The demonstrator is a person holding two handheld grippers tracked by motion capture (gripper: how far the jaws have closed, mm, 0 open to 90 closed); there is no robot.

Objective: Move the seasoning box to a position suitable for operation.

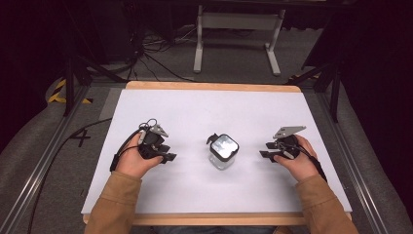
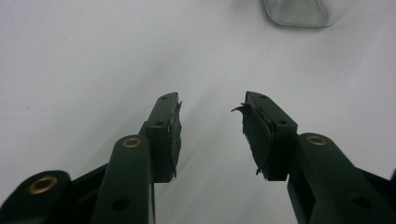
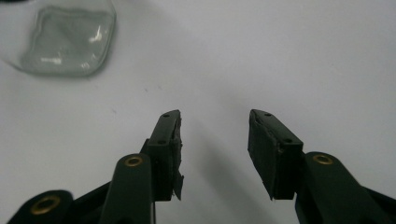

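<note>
A small square glass jar with a black-rimmed lid stands upright in the middle of the white table sheet. My left gripper rests on the sheet to the jar's left, jaws open and empty. My right gripper rests to the jar's right, likewise open with nothing between its jaws. In the left gripper view my own jaws stand apart over bare sheet, the jar's glass base at the top edge. In the right gripper view the open gripper points past the jar's base at top left.
A small black piece lies just left of the jar's lid. The sheet lies on a wooden board. Beyond the far edge are a white frame stand, cables on the floor and dark tripod legs.
</note>
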